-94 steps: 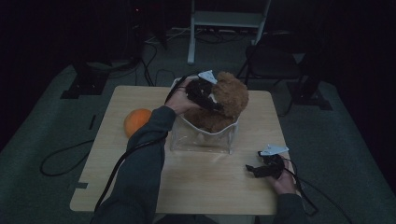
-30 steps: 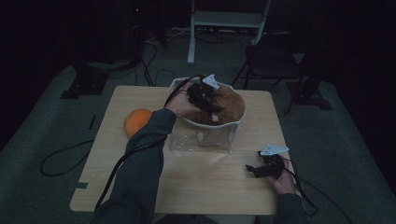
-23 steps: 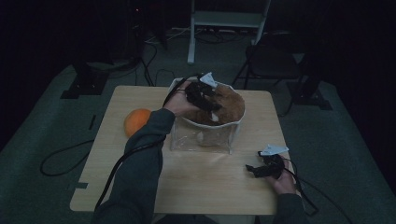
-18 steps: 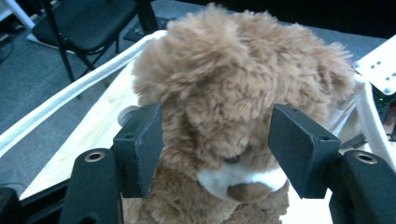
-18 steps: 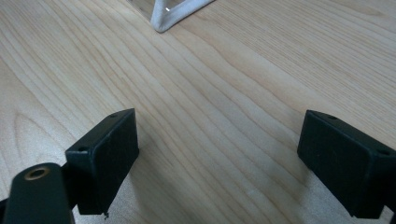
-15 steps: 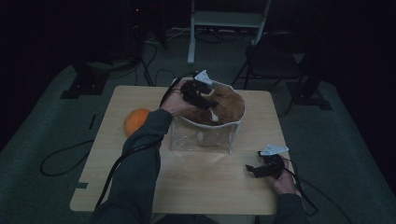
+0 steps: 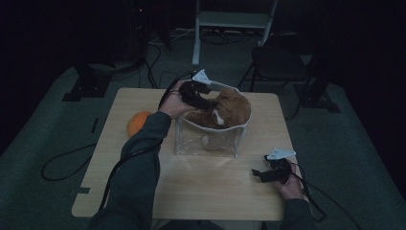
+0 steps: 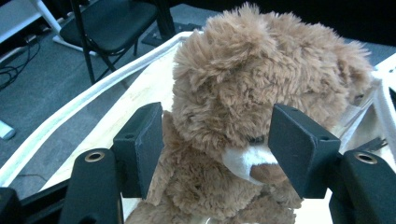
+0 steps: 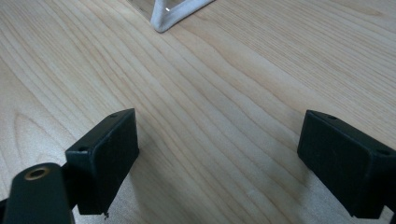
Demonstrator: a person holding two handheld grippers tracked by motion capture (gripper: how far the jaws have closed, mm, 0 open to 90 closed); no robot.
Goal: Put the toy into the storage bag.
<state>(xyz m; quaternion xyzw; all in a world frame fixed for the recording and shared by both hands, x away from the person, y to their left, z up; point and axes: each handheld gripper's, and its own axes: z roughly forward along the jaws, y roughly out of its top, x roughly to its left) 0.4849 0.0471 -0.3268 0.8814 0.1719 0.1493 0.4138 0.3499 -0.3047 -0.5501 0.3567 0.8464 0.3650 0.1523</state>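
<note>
A fluffy brown teddy bear [image 7: 230,108] sits upright inside a clear, white-rimmed container [image 7: 206,141] at the middle of the wooden table. My left gripper [image 7: 203,98] hovers at the container's far left rim, right beside the bear. In the left gripper view the bear [image 8: 261,84] is close ahead of my left gripper [image 8: 215,135]. The jaws stand apart, with a gap between the left pad and the fur. My right gripper [image 7: 258,175] rests low on the table's front right. In its own view my right gripper [image 9: 217,140] is open over bare wood.
An orange ball [image 7: 139,123] lies on the table to the left of the container. A corner of the container [image 9: 163,21] lies ahead of the right gripper. A black folding chair [image 7: 277,62] and cables stand on the floor beyond the table.
The bear has sunk from above the rim down into the container. My left gripper has drawn back to the left, off the bear's head. The right gripper has stayed put.
</note>
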